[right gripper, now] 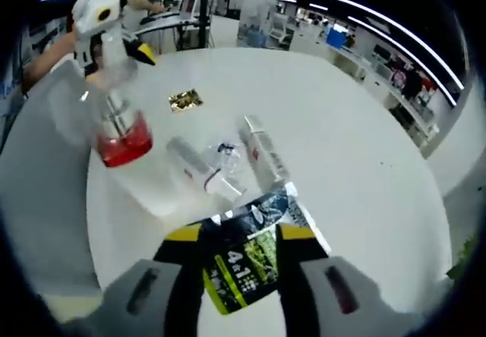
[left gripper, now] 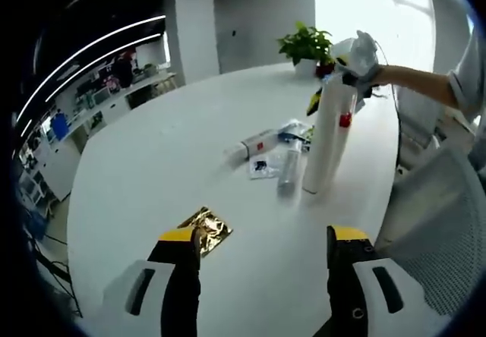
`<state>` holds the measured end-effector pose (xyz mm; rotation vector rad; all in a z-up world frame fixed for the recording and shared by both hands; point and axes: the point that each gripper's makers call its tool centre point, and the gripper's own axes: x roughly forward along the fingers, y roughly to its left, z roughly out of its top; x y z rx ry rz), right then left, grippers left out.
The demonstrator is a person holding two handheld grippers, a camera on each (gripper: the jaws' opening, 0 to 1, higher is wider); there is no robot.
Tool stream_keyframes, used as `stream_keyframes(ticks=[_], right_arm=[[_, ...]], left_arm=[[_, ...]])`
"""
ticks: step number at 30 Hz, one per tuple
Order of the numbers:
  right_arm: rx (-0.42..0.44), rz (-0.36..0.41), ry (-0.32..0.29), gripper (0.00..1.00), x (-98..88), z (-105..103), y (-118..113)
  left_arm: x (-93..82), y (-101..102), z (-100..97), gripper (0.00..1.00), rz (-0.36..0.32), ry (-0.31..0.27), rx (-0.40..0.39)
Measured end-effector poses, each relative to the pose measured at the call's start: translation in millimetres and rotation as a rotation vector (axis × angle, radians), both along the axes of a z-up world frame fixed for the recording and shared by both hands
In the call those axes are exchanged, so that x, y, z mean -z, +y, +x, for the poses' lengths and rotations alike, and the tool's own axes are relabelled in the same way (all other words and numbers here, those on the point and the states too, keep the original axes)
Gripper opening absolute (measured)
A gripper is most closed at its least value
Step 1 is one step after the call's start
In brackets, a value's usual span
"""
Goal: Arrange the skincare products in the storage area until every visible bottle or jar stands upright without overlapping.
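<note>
My left gripper (left gripper: 262,240) hangs open over the table, and a gold sachet (left gripper: 203,229) lies by its left jaw. Further on, a tall white bottle (left gripper: 326,140) stands upright. Beside it lie a white tube (left gripper: 254,146), a clear bottle (left gripper: 288,166) and a small sachet (left gripper: 264,167). In the right gripper view, my right gripper (right gripper: 239,234) is shut on a dark packet with green print (right gripper: 247,261). The tube (right gripper: 262,151) and the clear bottle (right gripper: 199,171) lie just beyond it. A see-through bottle with a red end (right gripper: 118,128) looms blurred at the left. The left gripper (right gripper: 133,48) shows behind it.
The round white table (left gripper: 152,170) falls away at its edge on every side. A potted plant (left gripper: 306,45) stands at its far rim. A person's arm (left gripper: 414,83) reaches in from the right, and a grey chair (left gripper: 448,223) is close by.
</note>
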<state>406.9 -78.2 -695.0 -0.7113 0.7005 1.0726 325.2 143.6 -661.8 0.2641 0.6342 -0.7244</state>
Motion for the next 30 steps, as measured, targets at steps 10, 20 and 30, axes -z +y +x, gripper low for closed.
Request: stream_keyframes(ticks=[10, 20, 30], right_arm=[[-0.129, -0.080, 0.107, 0.38, 20.3, 5.7, 12.9], [-0.253, -0.156, 0.144, 0.34, 32.0, 12.8, 28.2], [-0.385, -0.204, 0.165, 0.33, 44.3, 12.0, 45.8]], left_arm=[[0.2, 7.2, -0.1, 0.63, -0.021, 0.007, -0.038], [4.8, 10.6, -3.9, 0.61, -0.043, 0.022, -0.069], [5.0, 13.0, -5.2, 0.60, -0.053, 0.031, -0.087]])
